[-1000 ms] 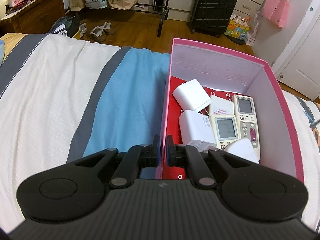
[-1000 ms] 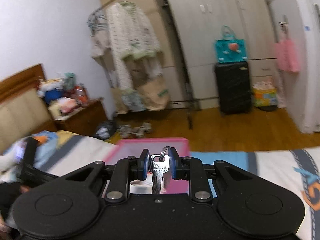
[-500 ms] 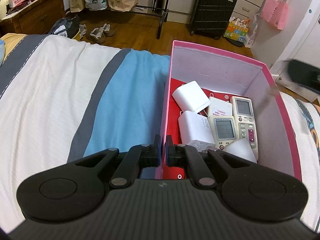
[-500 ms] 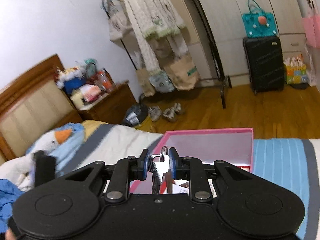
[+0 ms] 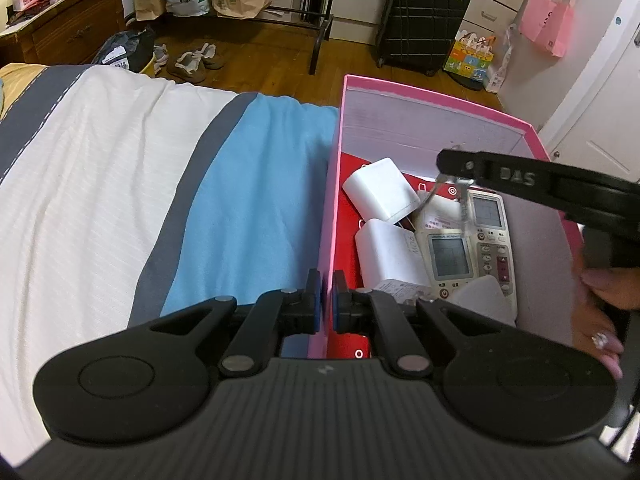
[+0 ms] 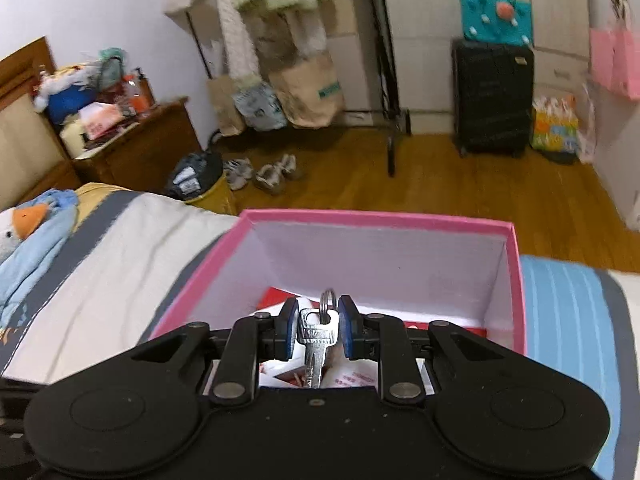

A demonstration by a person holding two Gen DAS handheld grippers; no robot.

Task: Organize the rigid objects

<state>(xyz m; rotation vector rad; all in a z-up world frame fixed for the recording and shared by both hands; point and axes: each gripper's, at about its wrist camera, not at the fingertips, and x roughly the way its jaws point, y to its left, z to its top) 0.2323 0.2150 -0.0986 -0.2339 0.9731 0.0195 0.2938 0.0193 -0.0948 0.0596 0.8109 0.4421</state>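
Observation:
A pink box (image 5: 432,98) stands on the bed and holds two white chargers (image 5: 380,190), two remotes (image 5: 486,236) and cards. My left gripper (image 5: 326,300) is shut on the box's left wall (image 5: 330,216) near the front corner. My right gripper (image 6: 319,330) hovers over the inside of the box (image 6: 376,220), its jaws slightly parted around a silver key on a ring (image 6: 319,336) that hangs between the pads. The right gripper also shows in the left wrist view (image 5: 454,164), with the keys (image 5: 460,200) dangling over the remotes.
The bed has a white, grey and blue striped cover (image 5: 120,184). A blue plush toy (image 6: 28,240) lies at the left. Beyond the bed are a wooden floor, shoes (image 5: 192,62), a black suitcase (image 5: 424,20), paper bags and a nightstand (image 6: 136,148).
My right gripper moved in over the box and lowered, and its jaws loosened around the key. My left gripper kept its hold on the box wall.

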